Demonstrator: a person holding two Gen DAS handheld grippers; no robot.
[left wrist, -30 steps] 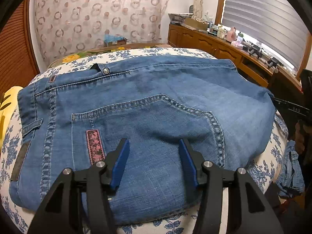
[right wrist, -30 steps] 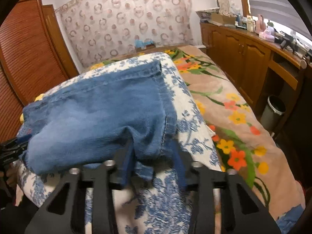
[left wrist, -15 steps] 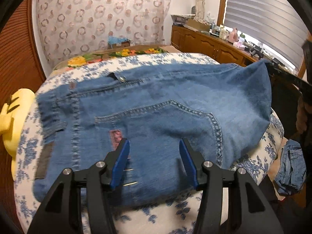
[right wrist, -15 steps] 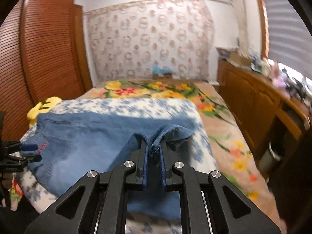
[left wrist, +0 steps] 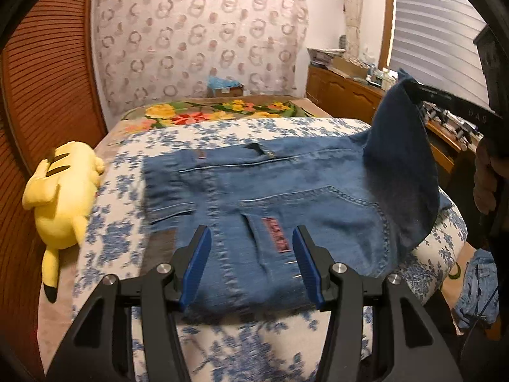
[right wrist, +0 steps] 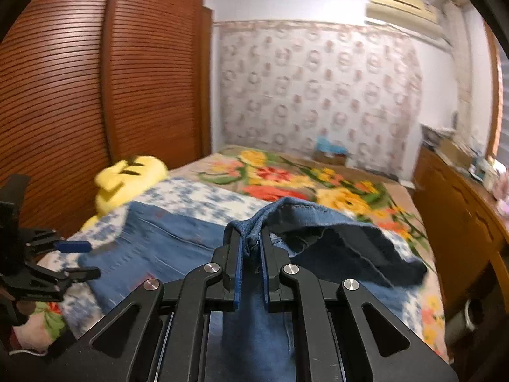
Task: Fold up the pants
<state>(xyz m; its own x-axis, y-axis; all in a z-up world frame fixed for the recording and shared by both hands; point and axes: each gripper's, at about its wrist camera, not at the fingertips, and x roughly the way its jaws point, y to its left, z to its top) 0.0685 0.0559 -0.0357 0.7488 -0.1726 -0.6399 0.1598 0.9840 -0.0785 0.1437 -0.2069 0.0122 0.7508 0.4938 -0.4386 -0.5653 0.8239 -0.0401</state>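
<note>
Right gripper (right wrist: 251, 248) jaws just closed, pinching jeans (left wrist: 286, 210) hem; left gripper (left wrist: 251, 264) jaws open, empty. Denim heavy, floppy: grip thick seams.

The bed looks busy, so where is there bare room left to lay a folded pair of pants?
The flowered blanket beyond the blue denim jeans lies bare up to the patterned curtain. A strip of blue floral quilt is free between the jeans and the yellow plush toy. The quilt's middle is crowded.
</note>
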